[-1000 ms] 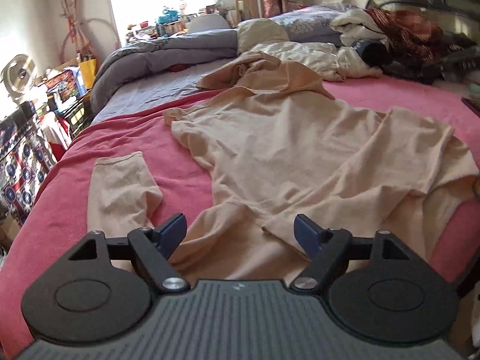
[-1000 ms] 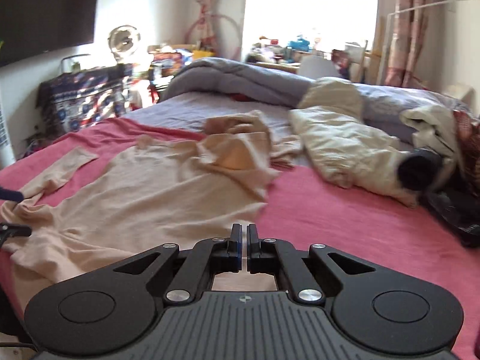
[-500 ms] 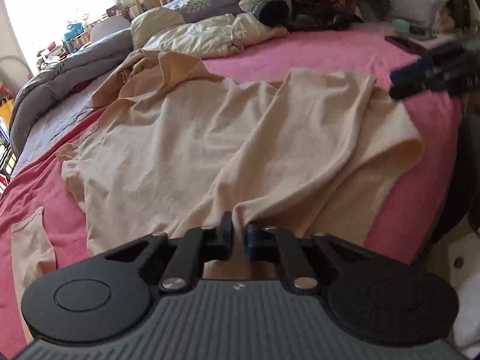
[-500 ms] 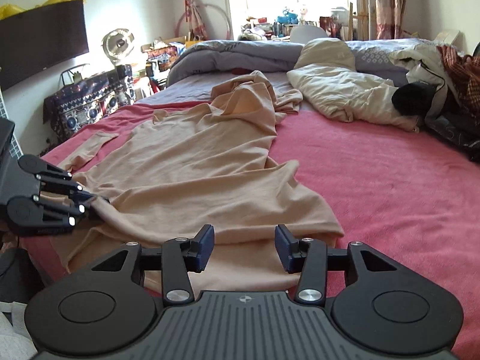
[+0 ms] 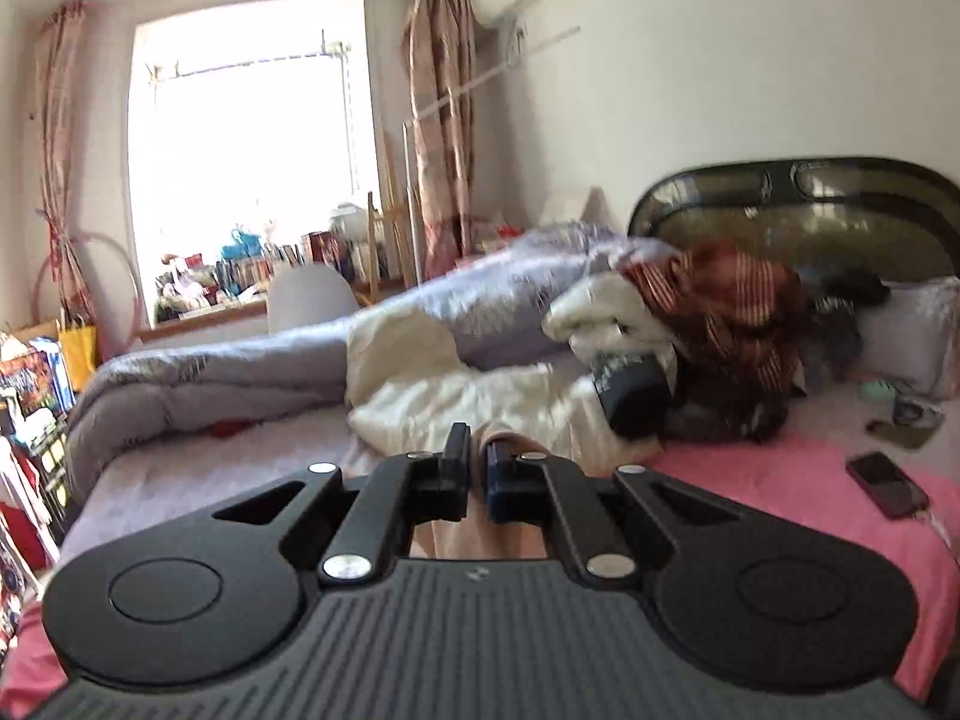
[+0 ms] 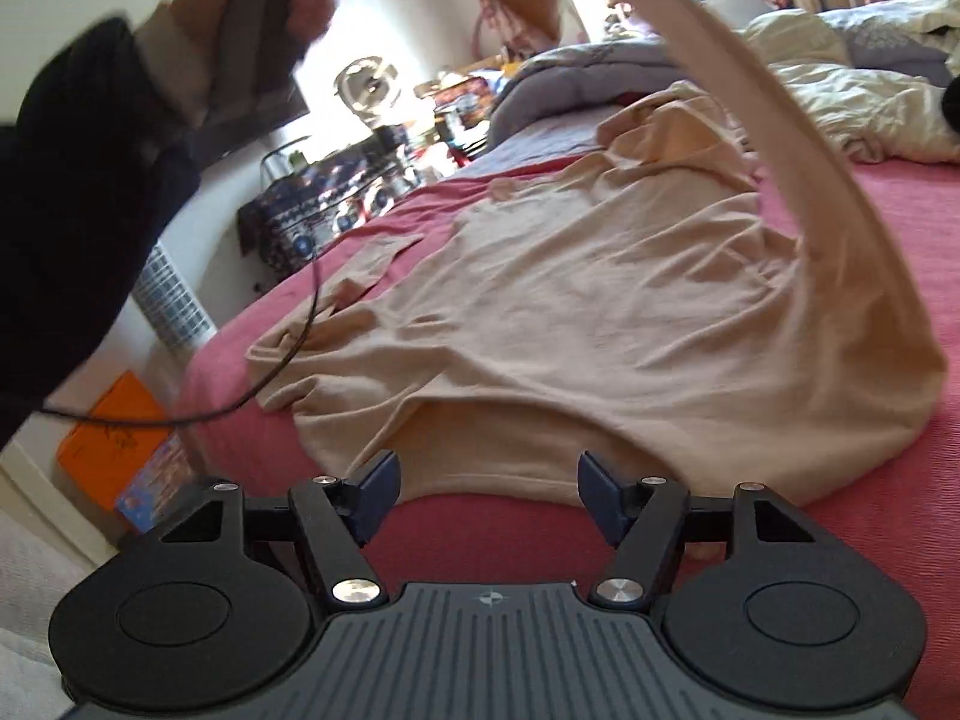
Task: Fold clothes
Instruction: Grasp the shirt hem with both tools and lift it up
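Observation:
A beige long-sleeved shirt [image 6: 600, 312] lies spread on the pink bedspread [image 6: 900, 228]. My left gripper [image 5: 477, 462] is shut on a fold of this beige cloth [image 5: 480, 534] and holds it high. In the right wrist view that lifted edge [image 6: 780, 138] arcs from the bed up to the person's left hand [image 6: 258, 30] at the top left. My right gripper [image 6: 487, 471] hovers at the shirt's near hem. Its jaws are opening, with the hem lying just beyond the gap and the pads touching nothing.
Along the far side of the bed lie a grey duvet [image 5: 240, 372], cream bedding [image 5: 480, 402] and a pile of dark and striped clothes [image 5: 720, 312]. A phone [image 5: 888, 483] rests on the bedspread. A thin cable [image 6: 300, 336] hangs from the dark sleeve [image 6: 78, 180].
My left gripper shut on the shirt's near edge and rose with it, its view swinging from the bed to the room. My right gripper went from shut to open and sank toward the hem.

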A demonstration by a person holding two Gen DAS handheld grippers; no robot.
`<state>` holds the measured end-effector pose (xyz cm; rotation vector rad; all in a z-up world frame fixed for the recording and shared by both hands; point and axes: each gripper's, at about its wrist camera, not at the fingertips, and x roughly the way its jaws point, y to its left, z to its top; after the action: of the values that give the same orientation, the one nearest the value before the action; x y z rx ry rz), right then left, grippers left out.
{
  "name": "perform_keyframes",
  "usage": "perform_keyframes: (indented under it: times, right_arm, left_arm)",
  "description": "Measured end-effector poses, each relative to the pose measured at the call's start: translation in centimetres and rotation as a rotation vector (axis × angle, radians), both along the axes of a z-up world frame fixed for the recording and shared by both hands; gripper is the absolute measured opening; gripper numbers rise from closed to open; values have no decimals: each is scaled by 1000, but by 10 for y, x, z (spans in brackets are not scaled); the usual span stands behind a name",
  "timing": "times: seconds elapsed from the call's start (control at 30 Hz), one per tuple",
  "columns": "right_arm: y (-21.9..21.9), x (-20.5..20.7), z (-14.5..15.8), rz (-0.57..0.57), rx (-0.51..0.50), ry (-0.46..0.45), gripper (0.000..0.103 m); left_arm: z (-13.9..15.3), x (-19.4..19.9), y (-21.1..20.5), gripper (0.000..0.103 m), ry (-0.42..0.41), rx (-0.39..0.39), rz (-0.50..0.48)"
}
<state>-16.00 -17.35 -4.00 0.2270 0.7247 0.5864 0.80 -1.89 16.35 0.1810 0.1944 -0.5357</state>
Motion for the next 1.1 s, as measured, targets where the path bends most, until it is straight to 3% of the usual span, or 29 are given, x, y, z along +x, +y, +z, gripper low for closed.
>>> perform_keyframes:
  times: [0.17,0.27,0.33,0.37,0.43,0.6,0.7,0.83,0.97,1.1]
  right_arm:
    - [44,22,-9,118,27,-7,66]
    - [68,38,-13,131,49,-12,63]
    - [84,49,-19,116,41,15,30]
    - [85,51,-19,91,41,28,5]
    - [86,55,-18,40,40,50,4]
    - [30,53,37,-195,-172,-207,4]
    - [-21,68,84,-398,-310,-362,4]
    - [-78,79,158,-610,-419,-570,4]
    - [-129,65,253,-775,-379,-792,4]
    - [-143,27,313,-821,-364,-1002,4]
  left_arm:
    - [48,0,14,3,-129,-38,110]
    - [63,-1,36,3,-176,-42,200]
    - [72,-3,54,3,-204,-50,265]
    - [78,-3,64,3,-217,-58,303]
    - [90,-6,85,3,-249,-70,373]
    - [138,-32,129,3,-394,-111,497]
    - [166,-59,150,3,-506,-163,557]
    - [197,-92,173,3,-588,-219,584]
    - [216,-135,189,3,-681,-201,595]
    - [221,-186,208,4,-727,-200,588]
